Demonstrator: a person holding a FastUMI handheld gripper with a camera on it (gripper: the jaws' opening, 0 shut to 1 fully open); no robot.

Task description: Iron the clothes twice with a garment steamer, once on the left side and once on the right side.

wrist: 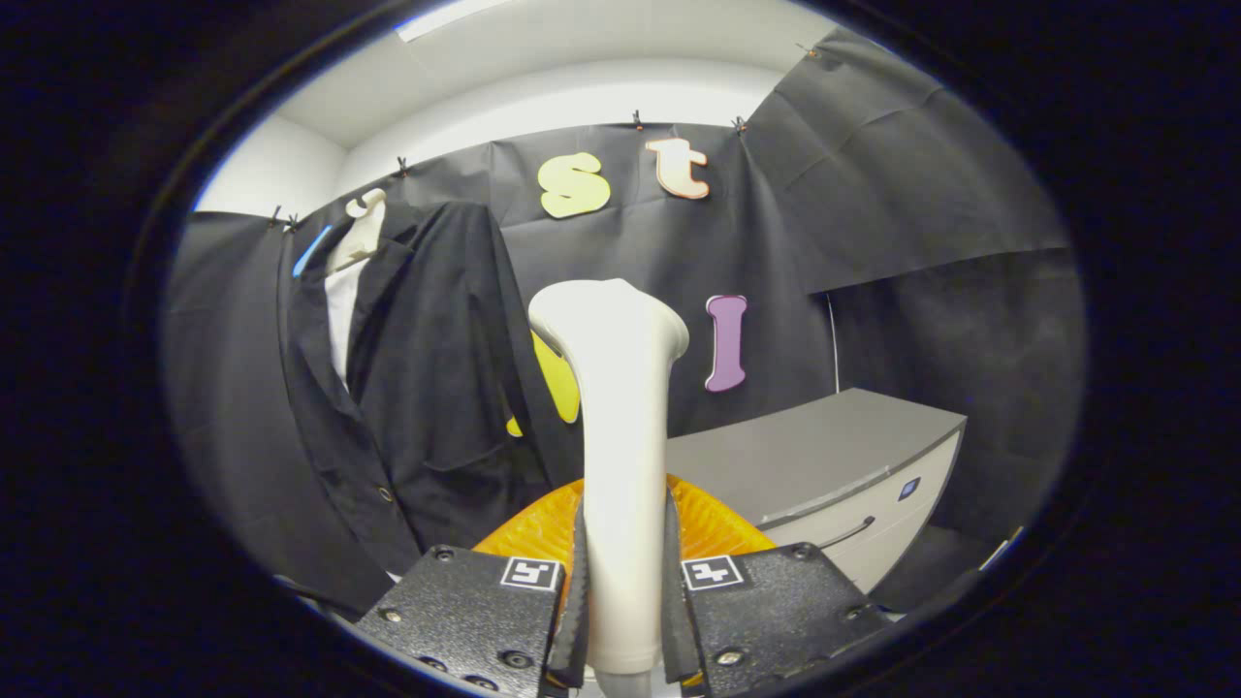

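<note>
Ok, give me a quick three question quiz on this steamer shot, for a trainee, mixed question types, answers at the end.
1. True or false: the gripper is shut on the handle of the white garment steamer.
2. Multiple choice: where does the black jacket hang relative to the steamer? A) beyond it, on its left B) beyond it, on its right C) draped over the grey cabinet
3. Fill in: the orange thing just behind the fingers, at the foot of the steamer, is an orange ribbed ____.

Key: 1 true, both fingers press its sides. 2 A. 3 base, as far as the view tells.
</note>
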